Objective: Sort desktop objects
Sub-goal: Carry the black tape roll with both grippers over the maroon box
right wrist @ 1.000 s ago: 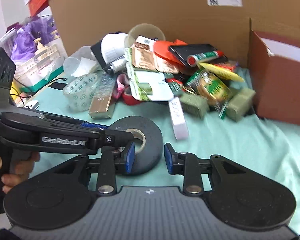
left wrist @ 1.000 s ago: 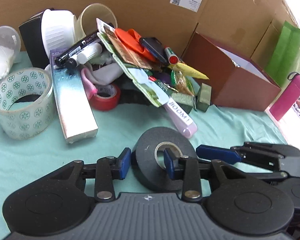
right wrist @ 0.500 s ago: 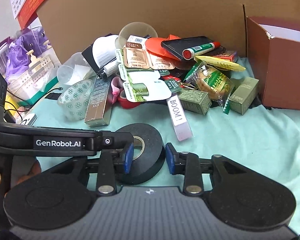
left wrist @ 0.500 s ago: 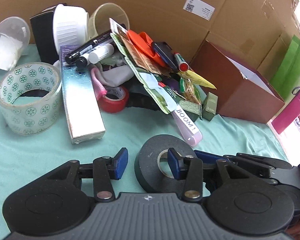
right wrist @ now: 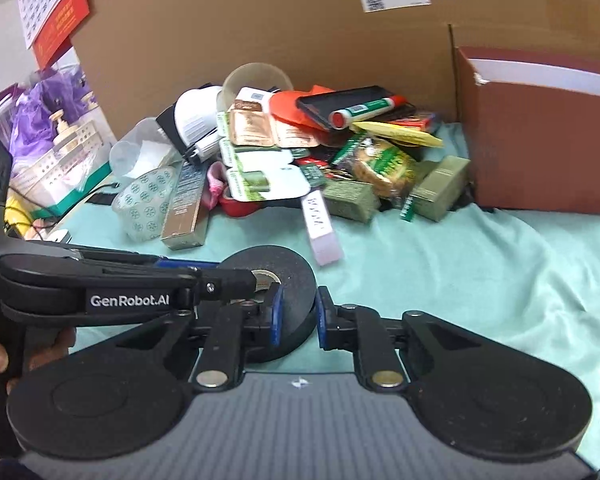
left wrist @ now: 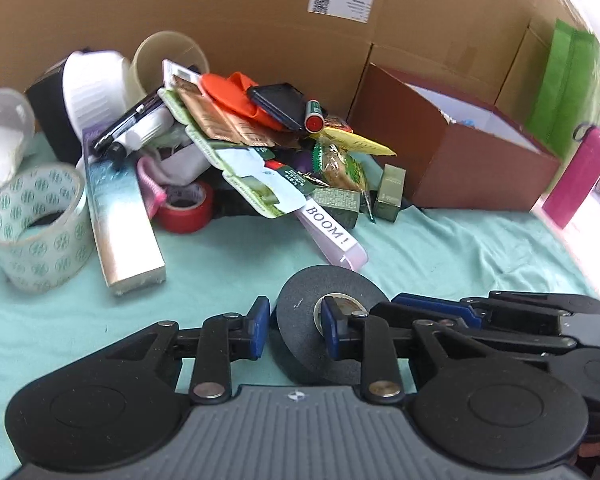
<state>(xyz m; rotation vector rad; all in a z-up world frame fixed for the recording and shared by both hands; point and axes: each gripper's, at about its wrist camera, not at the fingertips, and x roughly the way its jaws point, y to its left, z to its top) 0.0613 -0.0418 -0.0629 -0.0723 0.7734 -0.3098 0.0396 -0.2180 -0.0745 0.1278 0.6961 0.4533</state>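
Note:
A black tape roll (left wrist: 300, 320) lies on the green cloth (left wrist: 440, 256), also in the right wrist view (right wrist: 292, 280). My left gripper (left wrist: 294, 326) is open, its right finger in the roll's core and its left finger just outside the rim. My right gripper (right wrist: 298, 316) straddles the roll's near right wall, one finger in the core, one outside; the jaws stand close to the wall. A pile of mixed objects (left wrist: 260, 140) lies behind, against cardboard.
A brown open box (left wrist: 452, 152) stands right of the pile. A patterned clear tape roll (left wrist: 36, 224), a silver long box (left wrist: 120, 216), a red tape roll (left wrist: 186, 208) and a pink "BOOM!" box (left wrist: 332, 236) lie nearby. A pink bottle (left wrist: 580, 176) stands far right.
The black roll has slid right relative to the left gripper, so its left wall now lies between the left fingers. The right gripper's fingers have closed in around the roll's right wall.

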